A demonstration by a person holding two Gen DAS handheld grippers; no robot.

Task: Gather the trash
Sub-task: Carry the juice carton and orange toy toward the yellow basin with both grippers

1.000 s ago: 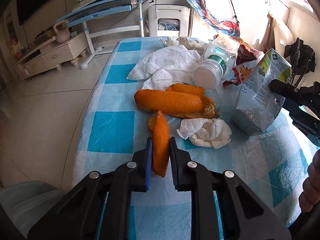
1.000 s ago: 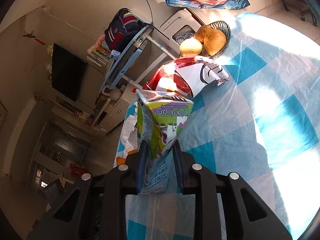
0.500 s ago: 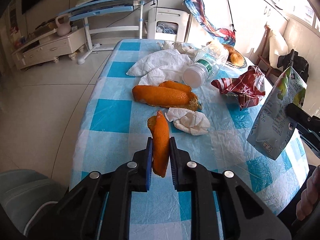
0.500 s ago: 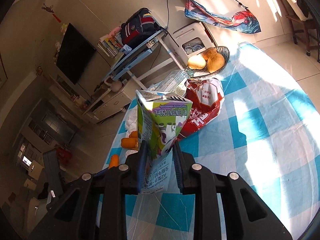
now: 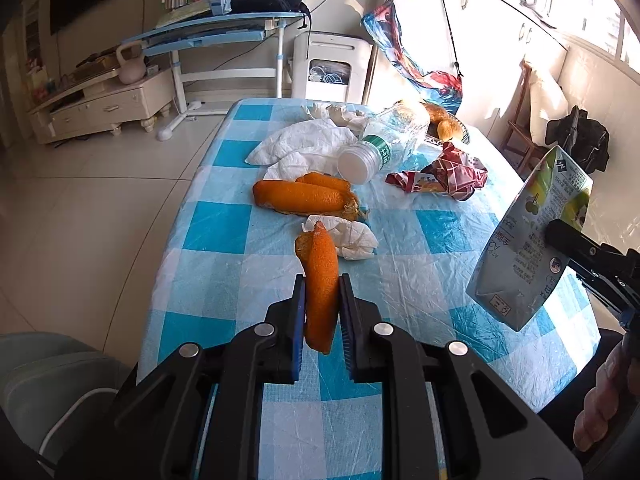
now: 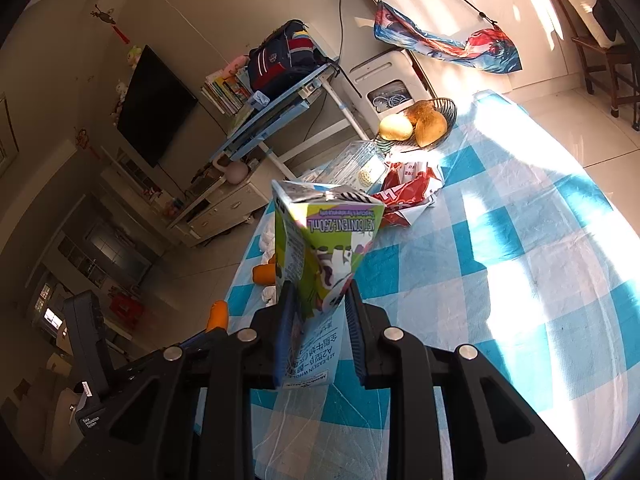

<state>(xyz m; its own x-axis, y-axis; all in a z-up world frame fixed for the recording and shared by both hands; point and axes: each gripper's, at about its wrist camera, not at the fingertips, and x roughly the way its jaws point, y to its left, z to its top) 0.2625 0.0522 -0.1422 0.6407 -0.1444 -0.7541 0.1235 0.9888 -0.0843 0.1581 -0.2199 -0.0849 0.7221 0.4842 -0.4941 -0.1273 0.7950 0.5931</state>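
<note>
My left gripper (image 5: 322, 292) is shut on a strip of orange peel (image 5: 320, 280), held above the blue-checked table (image 5: 224, 224). My right gripper (image 6: 318, 300) is shut on a crushed green milk carton (image 6: 320, 240), lifted off the table; the same carton (image 5: 528, 240) hangs at the right of the left wrist view. On the table lie more orange peel (image 5: 300, 196), a crumpled tissue (image 5: 348, 236), white paper towels (image 5: 304, 146), a clear plastic bottle (image 5: 384, 144) on its side and a red snack wrapper (image 5: 440, 176).
A wire basket with fruit (image 6: 424, 124) stands at the table's far end. Beyond it are a white appliance (image 5: 328, 64), a blue desk (image 5: 216, 36) and a low cabinet (image 5: 100, 108). A grey seat (image 5: 44, 376) is at lower left. A hand (image 5: 600, 404) shows at lower right.
Both grippers have risen and drawn back from the table, each keeping its load. The carton has left the tabletop, and more of the table shows in both views.
</note>
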